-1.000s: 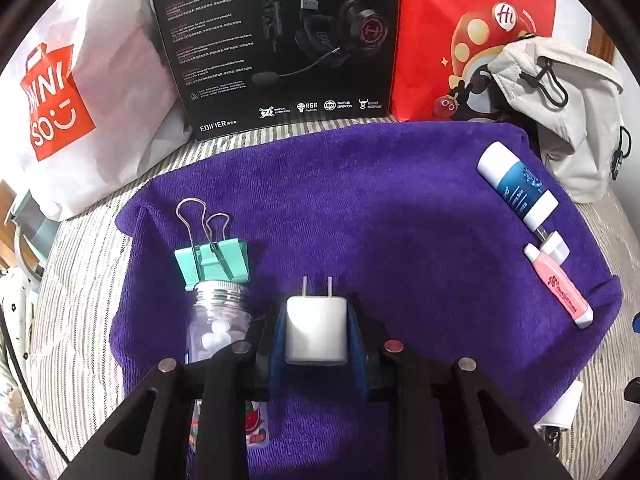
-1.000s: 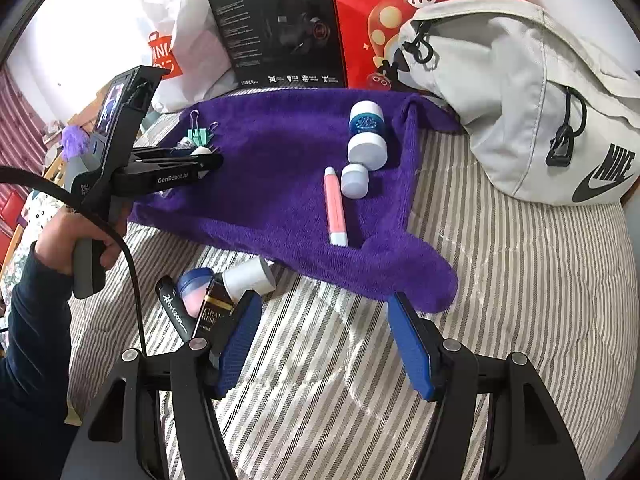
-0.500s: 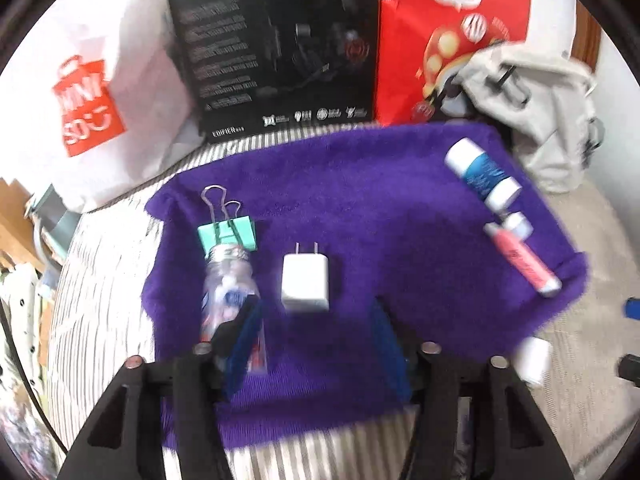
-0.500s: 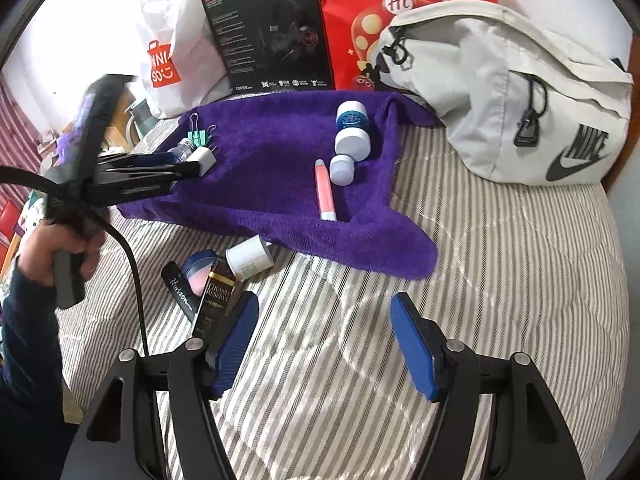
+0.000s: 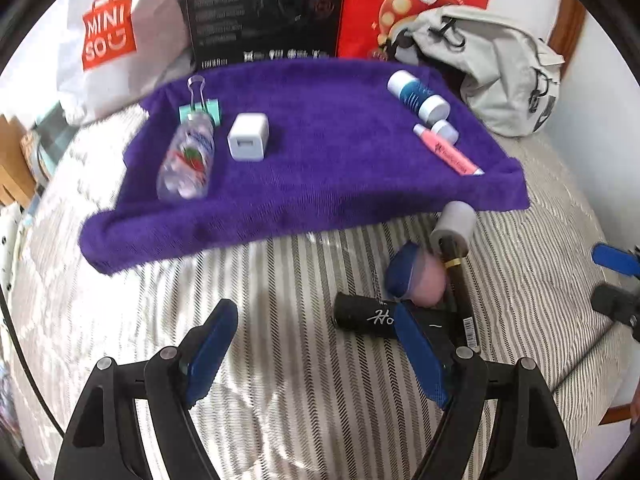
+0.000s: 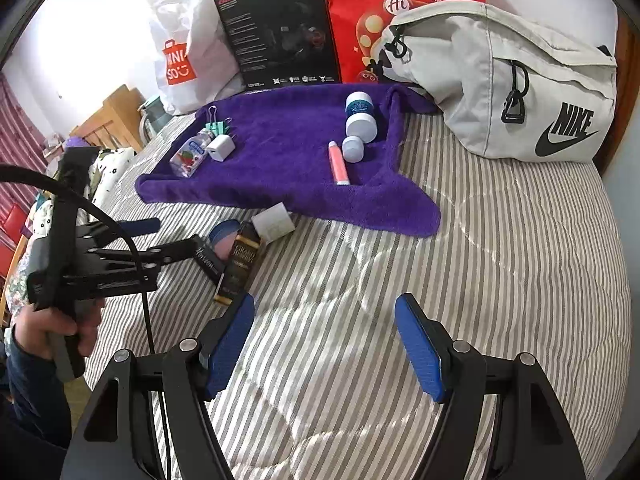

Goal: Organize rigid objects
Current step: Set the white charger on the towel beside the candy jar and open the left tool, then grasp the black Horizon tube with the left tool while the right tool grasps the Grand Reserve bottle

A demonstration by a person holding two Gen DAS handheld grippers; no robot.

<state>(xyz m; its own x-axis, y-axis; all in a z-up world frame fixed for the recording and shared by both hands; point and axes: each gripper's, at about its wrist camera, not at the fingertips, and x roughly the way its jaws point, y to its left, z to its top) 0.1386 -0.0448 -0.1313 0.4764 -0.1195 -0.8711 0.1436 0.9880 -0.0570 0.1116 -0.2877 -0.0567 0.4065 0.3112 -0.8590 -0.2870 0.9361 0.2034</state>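
Where legible, white bag (image 5: 108, 36) reads "MINISO".

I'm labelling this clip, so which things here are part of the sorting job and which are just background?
Job:
purple towel
binder clip
clear bottle
white charger
blue tube
pink tube
unsorted pile: black tube, pink sponge, white roll

Background:
Nike bag
headset box
red bag
Miniso bag

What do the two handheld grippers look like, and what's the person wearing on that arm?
Both the left gripper and the right gripper have black angular frames, silver rivets and blue finger pads. A black cable loops off the left one. The sleeve is dark navy.
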